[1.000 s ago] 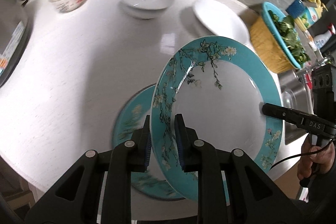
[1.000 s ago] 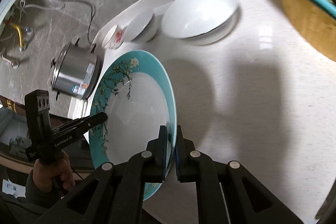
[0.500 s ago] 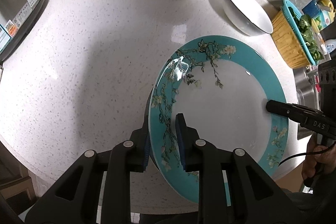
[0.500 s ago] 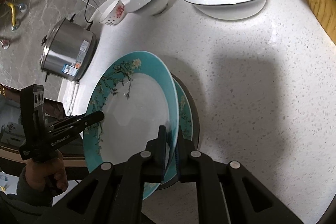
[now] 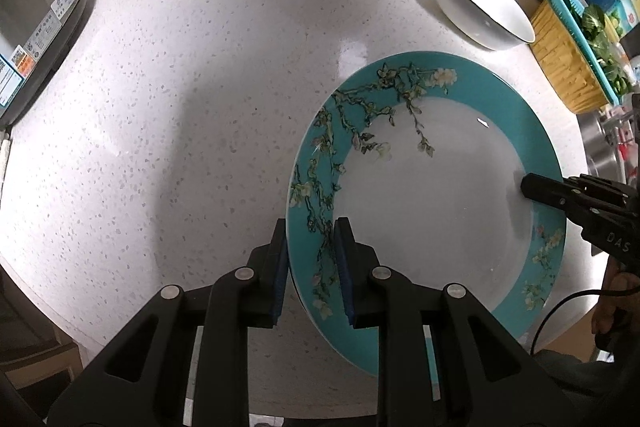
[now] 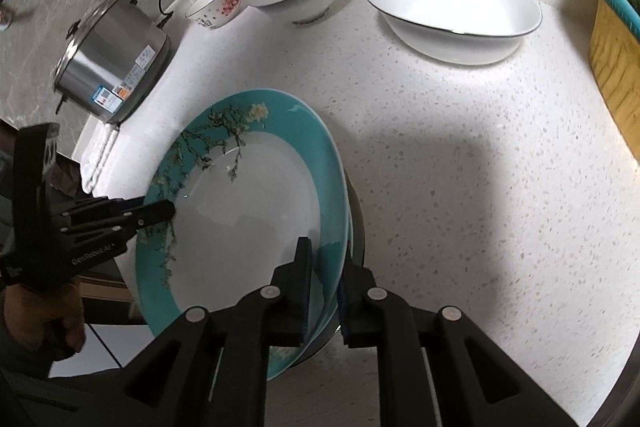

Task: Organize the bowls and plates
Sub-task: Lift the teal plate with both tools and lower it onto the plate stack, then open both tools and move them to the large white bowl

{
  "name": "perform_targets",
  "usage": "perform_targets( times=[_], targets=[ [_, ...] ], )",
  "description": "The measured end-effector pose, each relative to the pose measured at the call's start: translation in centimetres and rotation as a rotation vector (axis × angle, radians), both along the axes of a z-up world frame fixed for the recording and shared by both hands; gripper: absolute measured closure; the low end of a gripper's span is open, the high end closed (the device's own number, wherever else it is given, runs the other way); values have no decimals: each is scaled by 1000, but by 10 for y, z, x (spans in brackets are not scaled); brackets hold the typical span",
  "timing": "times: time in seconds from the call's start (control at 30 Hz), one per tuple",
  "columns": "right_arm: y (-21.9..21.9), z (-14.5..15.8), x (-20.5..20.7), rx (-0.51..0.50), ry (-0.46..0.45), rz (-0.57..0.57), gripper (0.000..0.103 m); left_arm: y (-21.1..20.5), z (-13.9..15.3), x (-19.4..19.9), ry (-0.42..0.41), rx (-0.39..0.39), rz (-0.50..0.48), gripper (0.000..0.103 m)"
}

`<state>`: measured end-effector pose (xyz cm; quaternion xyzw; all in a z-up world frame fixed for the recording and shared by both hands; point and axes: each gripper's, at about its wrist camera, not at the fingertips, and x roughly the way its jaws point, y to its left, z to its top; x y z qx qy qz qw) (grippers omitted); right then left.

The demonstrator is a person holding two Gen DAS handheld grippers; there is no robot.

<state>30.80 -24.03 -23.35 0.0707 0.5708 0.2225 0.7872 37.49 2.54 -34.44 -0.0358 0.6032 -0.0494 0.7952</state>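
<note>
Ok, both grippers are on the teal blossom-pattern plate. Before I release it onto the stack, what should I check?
1. Left gripper on the teal blossom-pattern plate: pads sit on both sides of the rim. Ok.
2. Right gripper grip: the jaws straddle the opposite rim, but contact is unclear. Cannot tell.
3. Second teal plate underneath: its rim peeks out just below the held plate, roughly aligned. Ok.
4. Held plate seated flat on it: the contact is hidden. Cannot tell.
5. Clearance: the wide white bowl and the other bowls stand apart at the back of the speckled white counter. Ok.
</note>
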Motion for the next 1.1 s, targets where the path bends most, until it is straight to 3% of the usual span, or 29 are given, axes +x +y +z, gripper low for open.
perform_targets(
  times=[0.33, 0.53, 0.6, 0.67, 0.7, 0.77, 0.83, 1.0, 1.1],
  targets=[
    [20, -1, -6, -195, -83, 58, 79, -9, 2, 1, -27, 39, -35, 83],
    [23, -5, -7, -214, -82, 27, 76, -7, 0, 6, -35, 17, -44, 80],
    [25, -5, -7, -210, -87, 9, 73, -3, -1, 8, -37, 14, -45, 73],
    [24, -5, -7, -197, -86, -18, 68, 3, 2, 9, -55, 8, -39, 44],
    [24, -5, -9, -186, -85, -27, 64, 7, 5, 9, -68, 3, -37, 40],
    [23, -2, -10, -175, -98, -60, 45, 16, 11, 11, -87, -17, -32, 36],
    [22, 3, -11, -171, -115, -90, 36, 26, 16, 13, -100, -36, -25, 28],
    [5, 24, -21, -144, -160, -195, 29, 54, 38, 24, -150, -141, -13, 28],
    [-15, 40, -26, -119, -174, -267, 23, 61, 54, 38, -158, -192, -50, 18]
  ],
)
